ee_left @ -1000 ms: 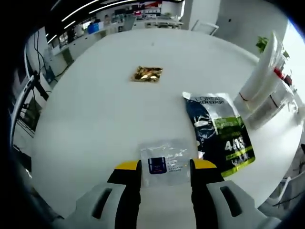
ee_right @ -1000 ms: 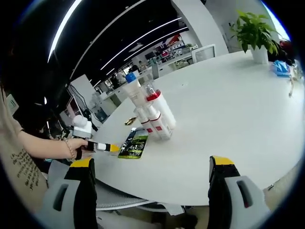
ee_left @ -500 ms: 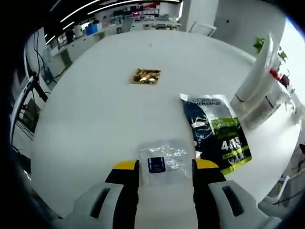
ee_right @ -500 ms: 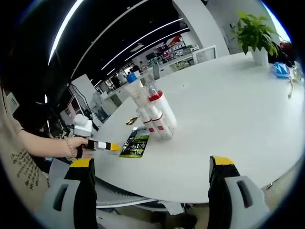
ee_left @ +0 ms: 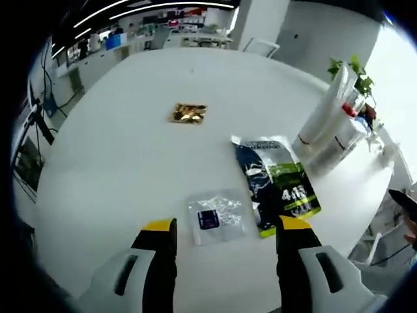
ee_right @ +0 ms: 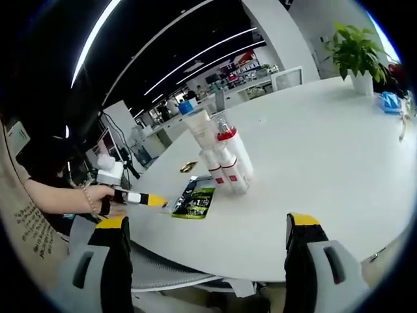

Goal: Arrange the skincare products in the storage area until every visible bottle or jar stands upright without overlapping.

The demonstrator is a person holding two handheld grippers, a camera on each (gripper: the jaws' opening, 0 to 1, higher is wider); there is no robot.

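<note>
White round table (ee_left: 117, 150), flat sachets (ee_left: 215, 217), upright bottles (ee_right: 225, 156), possibly four.

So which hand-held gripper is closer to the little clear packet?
The left hand-held gripper. Its open jaws sit just short of the little clear packet. The right hand-held gripper is open off the table's edge, well away from the sachets.

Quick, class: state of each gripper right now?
Left gripper: open, holding nothing, jaws either side of the clear sachet on the table.
Right gripper: open, holding nothing.
</note>
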